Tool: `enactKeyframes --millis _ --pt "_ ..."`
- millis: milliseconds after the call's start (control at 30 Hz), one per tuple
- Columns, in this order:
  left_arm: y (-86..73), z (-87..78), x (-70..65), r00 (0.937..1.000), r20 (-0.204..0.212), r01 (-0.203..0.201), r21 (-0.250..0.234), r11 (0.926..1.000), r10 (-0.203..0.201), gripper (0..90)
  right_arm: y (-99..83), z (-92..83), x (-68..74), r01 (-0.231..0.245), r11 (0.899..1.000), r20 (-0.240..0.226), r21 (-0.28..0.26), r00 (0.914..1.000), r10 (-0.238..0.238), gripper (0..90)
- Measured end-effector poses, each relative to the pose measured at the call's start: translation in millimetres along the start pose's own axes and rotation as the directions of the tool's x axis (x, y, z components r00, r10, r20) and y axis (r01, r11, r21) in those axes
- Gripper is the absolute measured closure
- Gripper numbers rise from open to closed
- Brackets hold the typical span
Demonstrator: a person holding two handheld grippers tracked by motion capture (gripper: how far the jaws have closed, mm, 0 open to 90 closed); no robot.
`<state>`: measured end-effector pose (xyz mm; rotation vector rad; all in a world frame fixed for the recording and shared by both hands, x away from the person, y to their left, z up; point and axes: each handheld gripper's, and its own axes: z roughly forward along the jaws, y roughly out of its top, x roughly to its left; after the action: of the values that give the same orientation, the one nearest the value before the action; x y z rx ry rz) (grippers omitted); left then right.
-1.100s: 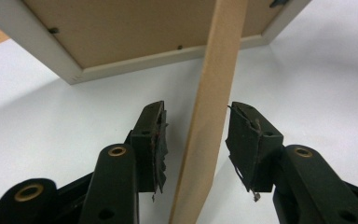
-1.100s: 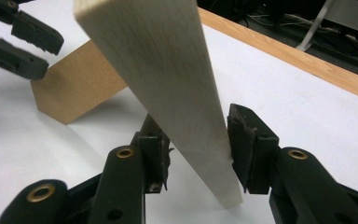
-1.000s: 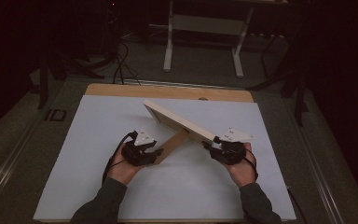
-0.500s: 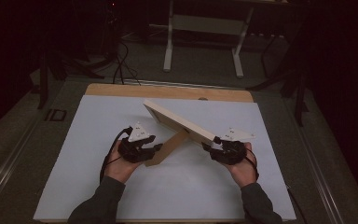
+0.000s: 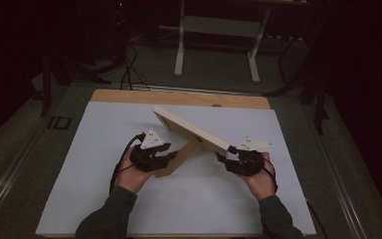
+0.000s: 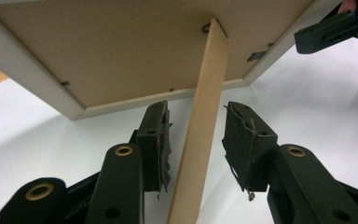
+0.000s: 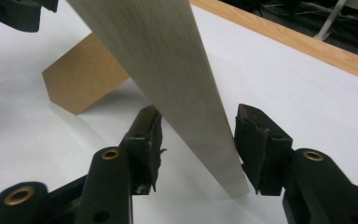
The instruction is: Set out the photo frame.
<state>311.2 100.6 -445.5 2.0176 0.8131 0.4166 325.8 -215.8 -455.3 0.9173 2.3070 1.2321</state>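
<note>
A light wooden picture frame (image 5: 189,130) stands tilted on the white sheet, propped by its brown back strut (image 5: 179,158). My left gripper (image 5: 171,155) straddles that strut (image 6: 205,93) under the frame's brown back (image 6: 121,51). Its jaws have just been closing, but a narrow gap shows on each side of the strut. My right gripper (image 5: 225,155) sits at the frame's lower right end. The frame's pale edge (image 7: 168,60) runs between its jaws, which have just been opening, and the pads stand off it. Each gripper view shows its own gripper (image 6: 196,126) (image 7: 198,126).
The white sheet (image 5: 204,199) covers a wooden table whose bare far edge (image 5: 179,98) shows. Behind the table stand a metal-legged stand (image 5: 219,30) and floor cables (image 5: 124,69). The room around is dark.
The left hand has shifted slightly around the strut. The frame and the right hand stay where they were.
</note>
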Motion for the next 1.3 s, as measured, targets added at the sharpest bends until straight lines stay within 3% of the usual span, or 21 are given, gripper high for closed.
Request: enactKeyframes --millis 200,600,833,1133,1300 --pt "6.3 5.3 -6.8 0.9994 -0.014 -0.032 0.013 0.9994 0.033 60.9 -0.3 0.1 -0.8 -0.01 1.0 -0.007 0.007 0.9999 0.01 45.6" --pt "15.1 13.1 -11.2 0.9997 -0.005 -0.023 0.0 0.9997 0.023 64.6 -3.2 -4.3 -2.9 0.038 0.998 -0.006 0.046 0.9993 -0.038 44.7" --pt "23.8 17.1 -16.8 0.9991 -0.015 -0.039 -0.01 0.9992 0.039 65.8 -3.0 -16.3 -11.8 0.035 0.997 0.003 0.064 0.9994 -0.035 53.4" --pt "32.4 21.3 -19.0 0.9983 -0.04 -0.044 -0.021 0.9988 0.043 68.8 -3.7 -18.9 -13.3 0.067 0.993 -0.026 0.093 0.9975 -0.065 65.9" --pt "35.1 25.2 -17.8 0.9989 -0.042 -0.021 -0.022 0.9996 0.02 72.4 -5.0 -25.3 -16.4 0.069 0.992 -0.078 0.101 0.9951 -0.061 75.5"
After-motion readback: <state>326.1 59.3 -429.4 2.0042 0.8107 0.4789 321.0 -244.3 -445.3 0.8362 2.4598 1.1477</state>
